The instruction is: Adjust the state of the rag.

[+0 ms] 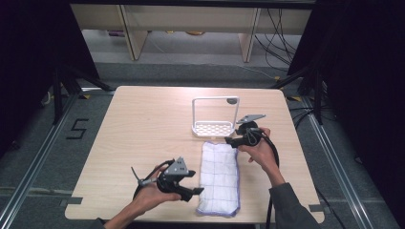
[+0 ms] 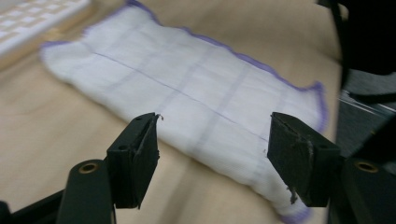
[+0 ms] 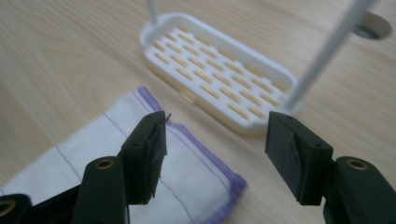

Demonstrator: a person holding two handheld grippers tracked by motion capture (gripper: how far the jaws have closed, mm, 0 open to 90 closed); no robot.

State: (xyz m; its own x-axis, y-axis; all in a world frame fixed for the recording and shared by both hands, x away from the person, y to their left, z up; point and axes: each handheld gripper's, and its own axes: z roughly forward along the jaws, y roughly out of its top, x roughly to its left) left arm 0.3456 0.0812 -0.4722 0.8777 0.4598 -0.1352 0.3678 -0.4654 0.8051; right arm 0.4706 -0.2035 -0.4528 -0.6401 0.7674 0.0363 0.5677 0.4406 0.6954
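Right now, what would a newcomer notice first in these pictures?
The white cloth with a purple edge lies folded at the table's near side. The left gripper and the right gripper flank it with jaws open, one at its near left side, one at its far right corner. Behind it stands a white slotted rack.

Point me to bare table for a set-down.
Free: the table's whole left half, left of rack and cloth; also the far strip behind the rack. Crowded: the right side, where right gripper meets rack and cloth.
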